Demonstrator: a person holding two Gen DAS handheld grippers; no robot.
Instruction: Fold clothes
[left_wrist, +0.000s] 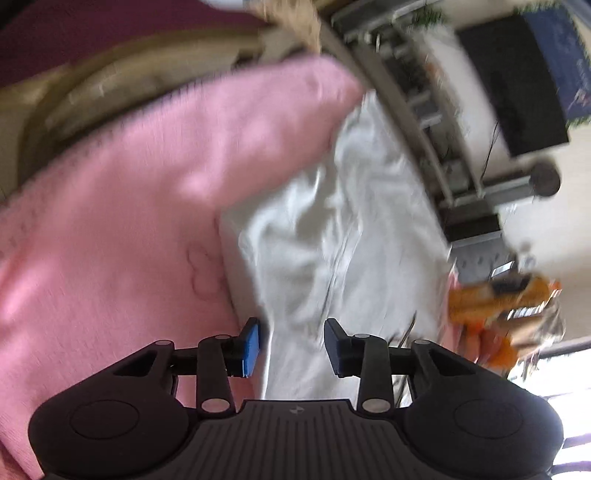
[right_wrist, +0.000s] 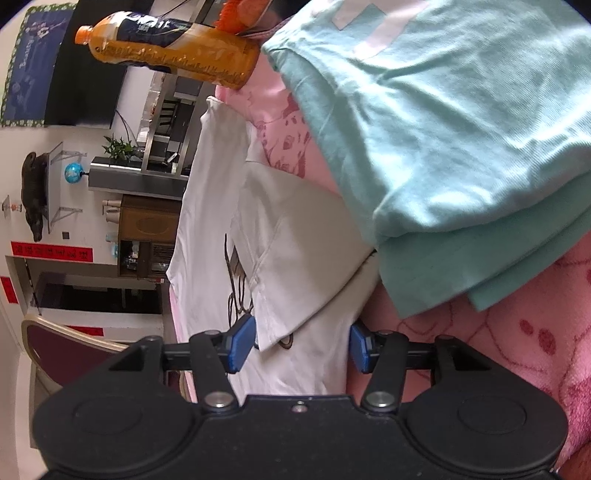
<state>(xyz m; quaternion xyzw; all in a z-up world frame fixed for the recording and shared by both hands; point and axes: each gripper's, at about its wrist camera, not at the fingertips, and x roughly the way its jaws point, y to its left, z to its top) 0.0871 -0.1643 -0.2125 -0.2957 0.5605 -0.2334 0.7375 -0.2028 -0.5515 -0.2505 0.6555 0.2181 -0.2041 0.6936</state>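
Note:
A white T-shirt (right_wrist: 295, 236) with a brown print lies spread on a pink patterned blanket (right_wrist: 517, 343). My right gripper (right_wrist: 302, 343) is open, its blue pads on either side of the shirt's near edge, nothing held. A folded mint-green garment (right_wrist: 461, 147) lies on the blanket to the right of the white shirt. In the blurred left wrist view the white shirt (left_wrist: 332, 229) lies crumpled beside the pink blanket (left_wrist: 129, 221). My left gripper (left_wrist: 291, 345) is open just over the shirt's near end, holding nothing.
An orange drink bottle (right_wrist: 173, 48) stands at the far end of the blanket; it also shows in the left wrist view (left_wrist: 498, 299). A dark red chair (right_wrist: 66, 350) stands beside the surface. Shelves, a cabinet (right_wrist: 147, 236) and a dark screen (left_wrist: 513, 85) are beyond.

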